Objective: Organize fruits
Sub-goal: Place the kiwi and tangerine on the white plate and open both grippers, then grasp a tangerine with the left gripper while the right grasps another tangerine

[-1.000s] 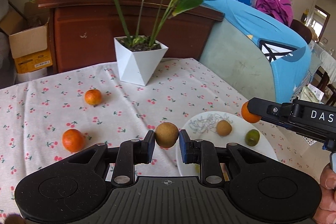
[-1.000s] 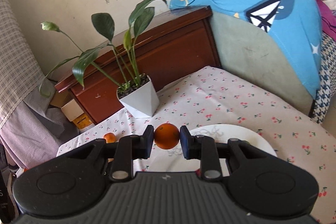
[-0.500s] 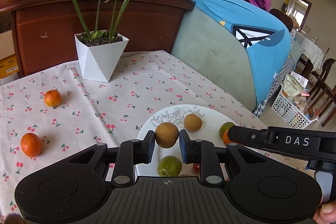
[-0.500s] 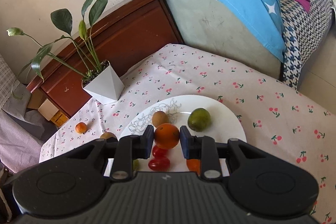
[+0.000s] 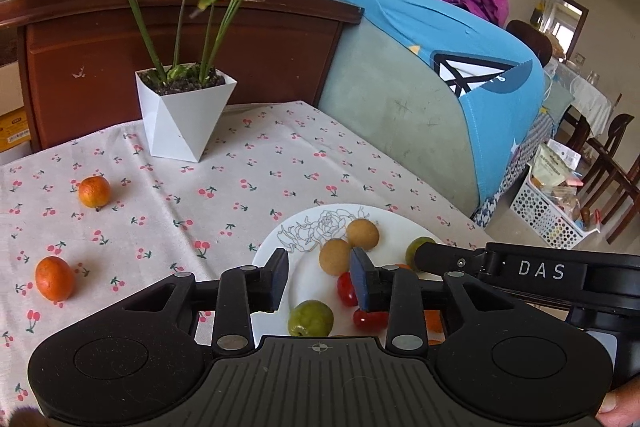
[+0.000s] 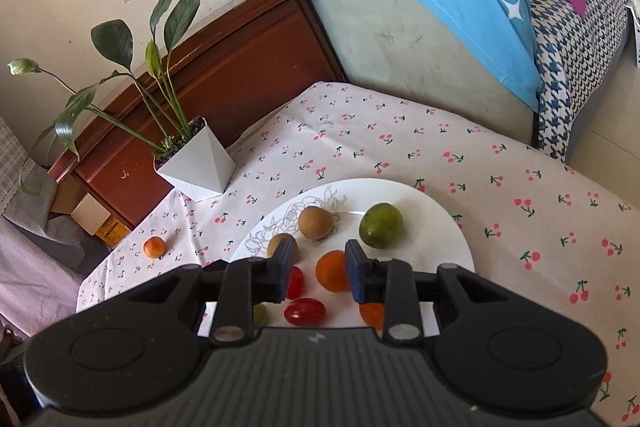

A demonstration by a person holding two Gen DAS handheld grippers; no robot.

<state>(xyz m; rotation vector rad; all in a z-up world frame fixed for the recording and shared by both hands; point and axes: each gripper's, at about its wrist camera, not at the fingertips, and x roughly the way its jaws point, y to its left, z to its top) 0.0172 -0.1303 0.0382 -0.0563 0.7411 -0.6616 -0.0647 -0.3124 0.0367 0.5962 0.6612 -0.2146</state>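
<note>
Bright, even daylight in both views; brightest at doorway (image 5: 570, 23) far right in left view, slightly blown out. Soft short shadows under fruit on desk (image 5: 168, 211) and plate (image 6: 436, 215). Mild sheen on plate, no hard glare. Strong fisheye bend, dark vignette at corners. Sharp centre, slight softness twd edges. No motion blur.

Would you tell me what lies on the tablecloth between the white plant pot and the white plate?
Nothing: in both wrist views only bare cherry-print tablecloth runs from the plant pot to the plate.
</note>
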